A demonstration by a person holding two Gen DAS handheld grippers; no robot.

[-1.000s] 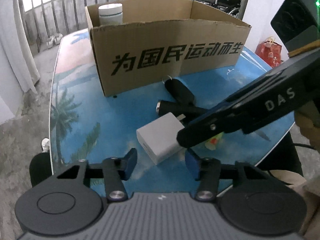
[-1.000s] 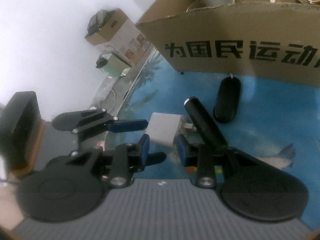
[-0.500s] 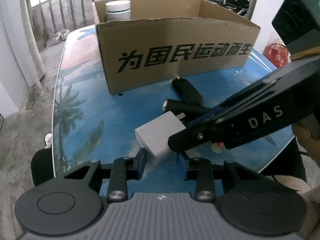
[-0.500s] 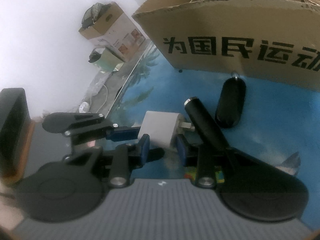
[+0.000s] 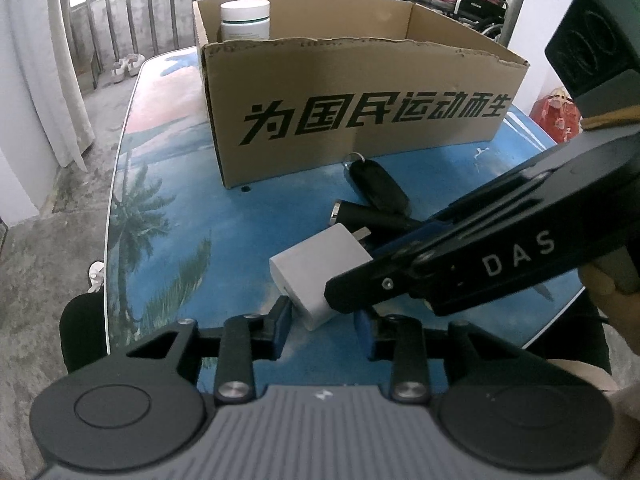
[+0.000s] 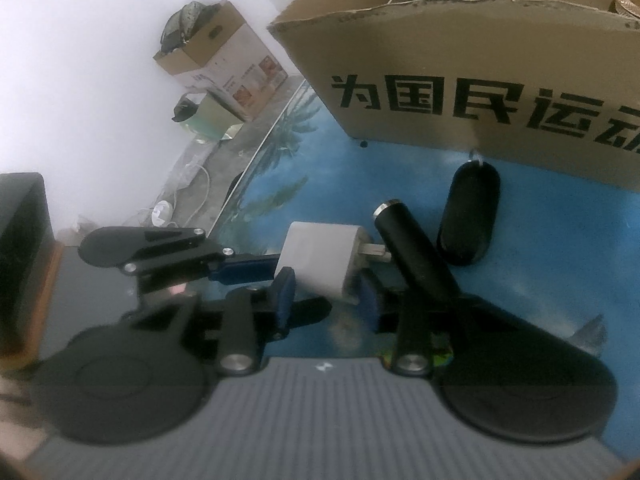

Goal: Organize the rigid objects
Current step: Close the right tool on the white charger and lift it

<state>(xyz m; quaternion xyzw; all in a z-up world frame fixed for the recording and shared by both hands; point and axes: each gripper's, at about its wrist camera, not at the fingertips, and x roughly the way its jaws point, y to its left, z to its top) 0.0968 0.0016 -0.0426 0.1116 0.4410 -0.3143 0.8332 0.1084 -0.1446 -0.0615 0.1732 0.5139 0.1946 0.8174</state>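
Observation:
A white charger (image 5: 320, 272) lies on the blue palm-print table (image 5: 180, 220), its prongs against a black cylinder (image 5: 376, 220). My left gripper (image 5: 322, 318) is shut on the charger's near corner. In the right wrist view the charger (image 6: 320, 256) also sits between the fingers of my right gripper (image 6: 326, 296), whose jaws are opening and do not press on it. A black key fob (image 5: 380, 188) lies behind the cylinder (image 6: 416, 256). The printed cardboard box (image 5: 360, 120) stands beyond, with a white jar (image 5: 245, 20) inside.
The table's curved edge (image 5: 116, 184) runs down the left, with concrete floor and a metal railing (image 5: 120, 8) beyond. In the right wrist view a carton (image 6: 224, 52) and a green kettle (image 6: 208, 116) stand on the floor by the wall.
My left gripper's jaws narrowed onto the charger's corner. My right gripper moved in around the charger from the other side, and its fingers now stand a little wider.

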